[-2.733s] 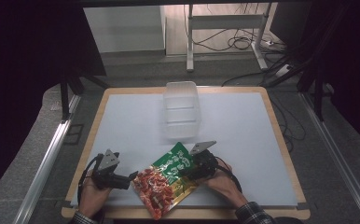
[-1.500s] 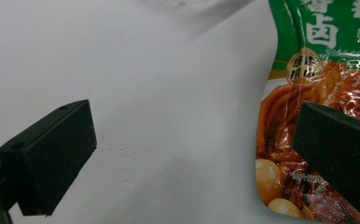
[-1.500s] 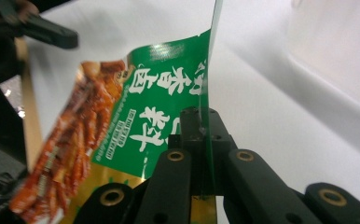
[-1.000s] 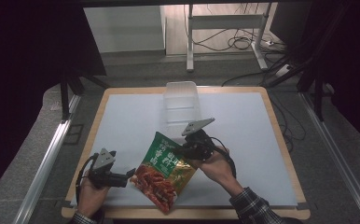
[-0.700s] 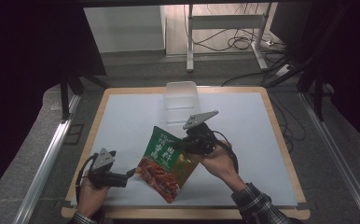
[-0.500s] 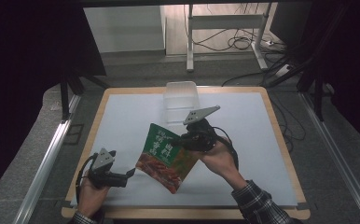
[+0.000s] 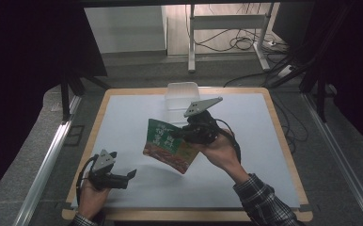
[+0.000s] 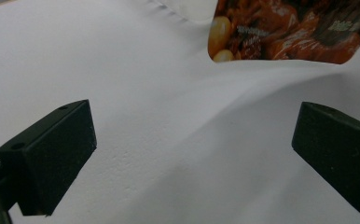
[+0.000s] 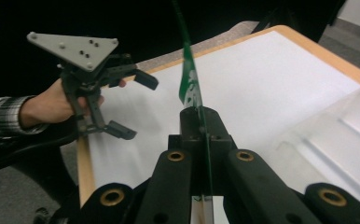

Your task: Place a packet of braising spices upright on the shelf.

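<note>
The counter (image 7: 123, 113) is a white sheet in a pale wooden frame, its far edge meeting a grey floor strewn with cables; dark panels shut off the room on both sides. Toward the back of it stands a clear plastic container (image 7: 182, 94), so pale against the white that its walls are hard to trace, and its near end is hidden behind the right claw (image 7: 177, 134).

The snack bag (image 7: 169, 146) — green at the top, printed orange-red below — hangs in the air above the middle of the counter, tilted, clear of the surface with its shadow beneath. The right claw is clamped on the bag's upper right edge; in the right gripper view the two black jaws meet on a thin green strip seen edge-on, so the print cannot be read there. In the left gripper view the bag's lower corner shows, cut off by the top of the frame.

The left claw (image 7: 131, 175) sits low at the near left corner — jaws wide apart, nothing between them, white counter showing through the gap. Its hand is partly cut off by the bottom edge.
</note>
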A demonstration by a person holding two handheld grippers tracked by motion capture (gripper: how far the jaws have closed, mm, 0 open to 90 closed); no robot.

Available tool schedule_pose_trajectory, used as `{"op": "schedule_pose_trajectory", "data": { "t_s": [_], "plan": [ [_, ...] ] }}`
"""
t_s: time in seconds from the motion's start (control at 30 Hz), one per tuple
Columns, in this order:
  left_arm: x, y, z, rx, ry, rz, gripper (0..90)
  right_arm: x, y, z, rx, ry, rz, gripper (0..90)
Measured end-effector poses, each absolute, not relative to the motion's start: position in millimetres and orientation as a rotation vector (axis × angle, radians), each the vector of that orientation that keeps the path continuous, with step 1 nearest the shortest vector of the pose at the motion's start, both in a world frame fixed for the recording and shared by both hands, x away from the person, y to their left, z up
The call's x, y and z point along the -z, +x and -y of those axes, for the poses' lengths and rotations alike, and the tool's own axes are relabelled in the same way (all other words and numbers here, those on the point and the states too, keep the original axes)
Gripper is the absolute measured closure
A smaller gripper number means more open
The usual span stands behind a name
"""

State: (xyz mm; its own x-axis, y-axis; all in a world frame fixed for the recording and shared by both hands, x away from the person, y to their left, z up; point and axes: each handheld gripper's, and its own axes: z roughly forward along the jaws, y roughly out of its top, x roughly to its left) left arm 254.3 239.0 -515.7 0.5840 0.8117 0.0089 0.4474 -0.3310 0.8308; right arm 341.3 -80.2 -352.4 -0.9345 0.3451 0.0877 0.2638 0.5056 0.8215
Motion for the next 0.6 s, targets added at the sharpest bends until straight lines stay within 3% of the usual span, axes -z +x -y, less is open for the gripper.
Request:
{"op": "schedule_pose_trajectory", "data": {
  "t_s": [0.6],
  "plan": [
    [515.8,254.4,-238.5,-0.549,1.975,-1.003,0.0,334.0,363.0,81.2,-1.463,0.535,-2.630,89.3]
  ]
}}
